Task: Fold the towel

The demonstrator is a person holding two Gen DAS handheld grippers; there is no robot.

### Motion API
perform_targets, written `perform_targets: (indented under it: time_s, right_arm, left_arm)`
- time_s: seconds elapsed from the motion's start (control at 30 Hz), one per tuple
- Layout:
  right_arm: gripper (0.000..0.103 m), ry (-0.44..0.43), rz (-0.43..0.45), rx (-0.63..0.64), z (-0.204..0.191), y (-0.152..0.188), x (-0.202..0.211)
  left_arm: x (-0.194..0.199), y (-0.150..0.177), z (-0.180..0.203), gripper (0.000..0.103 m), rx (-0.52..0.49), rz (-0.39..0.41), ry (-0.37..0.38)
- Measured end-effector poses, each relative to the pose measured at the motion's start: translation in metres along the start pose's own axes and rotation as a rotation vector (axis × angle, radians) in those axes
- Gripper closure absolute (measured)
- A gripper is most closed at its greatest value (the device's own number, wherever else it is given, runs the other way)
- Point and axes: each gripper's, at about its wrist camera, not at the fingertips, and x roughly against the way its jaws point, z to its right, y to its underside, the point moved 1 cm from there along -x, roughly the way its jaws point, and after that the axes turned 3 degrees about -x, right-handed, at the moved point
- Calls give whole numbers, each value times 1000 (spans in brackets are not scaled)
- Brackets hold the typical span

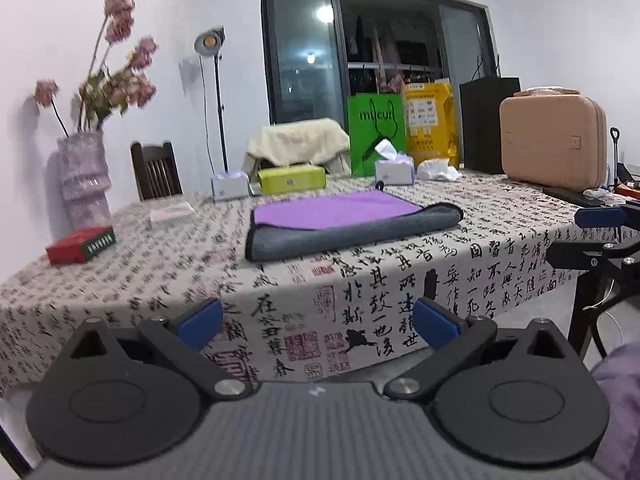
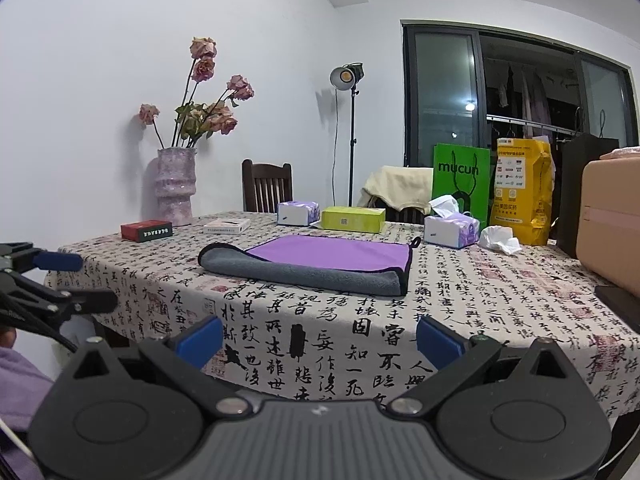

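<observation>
Purple-and-grey microfibre towel [image 1: 352,226] lies flat near the middle of the table [image 1: 460,276], on the calligraphy-print tablecloth [image 2: 360,344], purple face up with a grey band rolled over along the near edge. Its long axis runs roughly parallel to the near table edge; in the right wrist view the hanging loop [image 2: 416,241] sits at the far right corner. Left gripper [image 1: 318,322] and right gripper [image 2: 320,338] both hover off the table in front of the near edge, jaws wide apart, holding nothing, well apart from the towel. Risk, as judged: the near band is thick and doubled, so a shallow pinch may catch only the top layer and unroll it. Pinching too deep may snag the tablecloth and drag it, disturbing the tissue packs [image 2: 452,232] behind. Uneven lift between the two grippers would skew the fold line.
</observation>
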Motion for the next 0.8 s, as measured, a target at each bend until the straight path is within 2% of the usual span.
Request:
perform_targets:
  time_s: [0.3, 0.8]
  right_arm:
    - [0, 19, 8, -7, 10, -9, -32]
    - [0, 84, -46, 15, 46, -25, -99]
  left_arm:
    - [-40, -6, -12, 0, 59, -44, 0]
    - [-104, -37, -33, 0, 38, -61, -8]
